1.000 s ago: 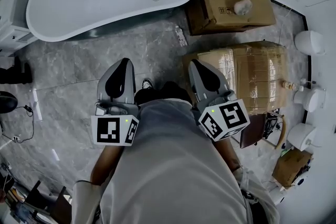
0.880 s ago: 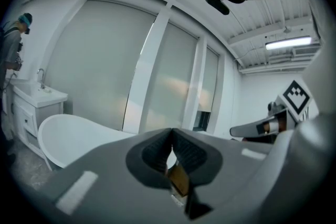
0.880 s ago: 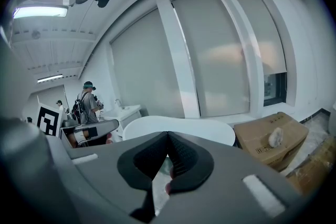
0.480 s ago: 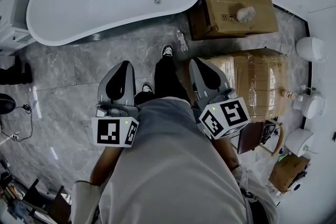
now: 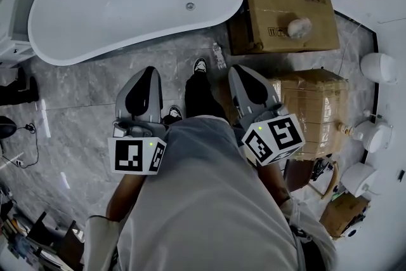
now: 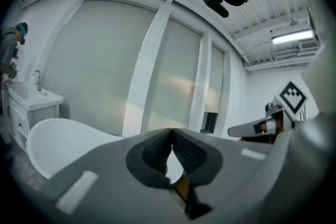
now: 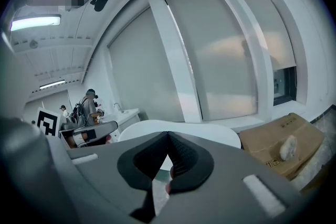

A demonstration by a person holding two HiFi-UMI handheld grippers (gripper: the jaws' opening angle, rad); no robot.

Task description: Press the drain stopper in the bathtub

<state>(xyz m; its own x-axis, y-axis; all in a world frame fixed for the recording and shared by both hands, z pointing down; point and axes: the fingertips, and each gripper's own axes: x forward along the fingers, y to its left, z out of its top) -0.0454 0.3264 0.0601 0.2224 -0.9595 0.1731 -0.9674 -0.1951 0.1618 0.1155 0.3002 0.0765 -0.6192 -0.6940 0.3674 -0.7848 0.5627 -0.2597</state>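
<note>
The white bathtub [image 5: 133, 0] lies across the top of the head view, with its small round metal drain stopper [image 5: 189, 6] on the tub floor toward the right end. My left gripper [image 5: 150, 72] and right gripper [image 5: 237, 69] are held at waist height over the grey marble floor, well short of the tub. Both are shut with nothing in them. In the left gripper view the jaws [image 6: 171, 131] meet at the tip, with the tub's end [image 6: 58, 139] beyond. The right gripper [image 7: 168, 135] points over the tub rim [image 7: 189, 129].
Two cardboard boxes [image 5: 285, 3] [image 5: 314, 111] stand right of the tub. A plastic bottle [image 5: 219, 55] lies on the floor between tub and box. White toilets [image 5: 379, 66] line the right wall. A vanity [image 5: 13, 16] stands left. People [image 7: 86, 106] stand at a sink.
The person has stepped toward the tub, one shoe coming forward between the grippers. Both grippers stay shut in the same pose.
</note>
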